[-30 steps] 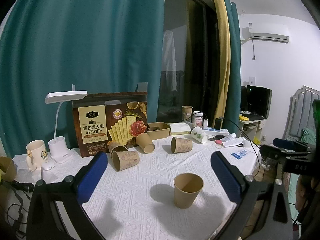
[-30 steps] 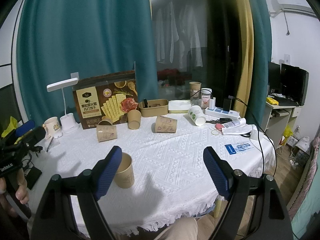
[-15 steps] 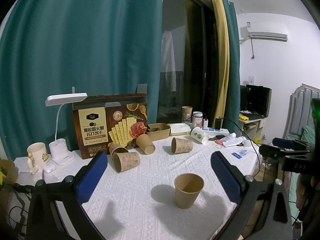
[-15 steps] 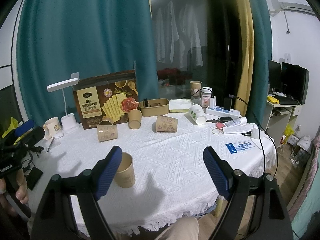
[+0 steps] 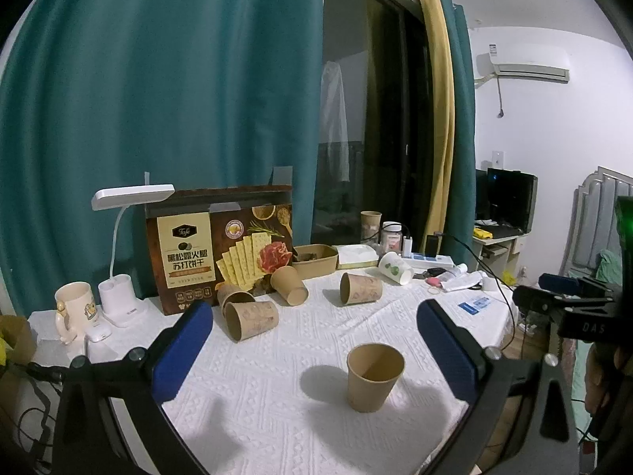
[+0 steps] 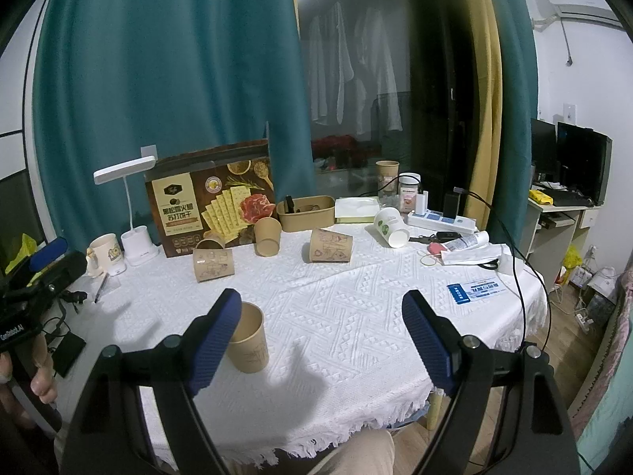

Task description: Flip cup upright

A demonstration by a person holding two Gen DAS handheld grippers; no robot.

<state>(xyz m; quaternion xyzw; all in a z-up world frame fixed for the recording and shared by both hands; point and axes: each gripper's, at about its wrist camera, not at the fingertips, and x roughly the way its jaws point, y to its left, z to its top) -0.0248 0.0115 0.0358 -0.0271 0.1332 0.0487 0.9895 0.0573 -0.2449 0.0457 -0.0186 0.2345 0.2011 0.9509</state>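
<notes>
White tablecloth [image 5: 277, 396]: cup [image 5: 374, 376] upright; both tongs wide, empty.

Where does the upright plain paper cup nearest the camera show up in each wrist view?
Left wrist view: the upright paper cup stands lower centre, between the open left claw fingers, nearer the right one.
Right wrist view: the same cup sits lower left, partly behind the right claw left finger.
Shared landmark: the cracker box at the table's back, left of centre in both.
</notes>
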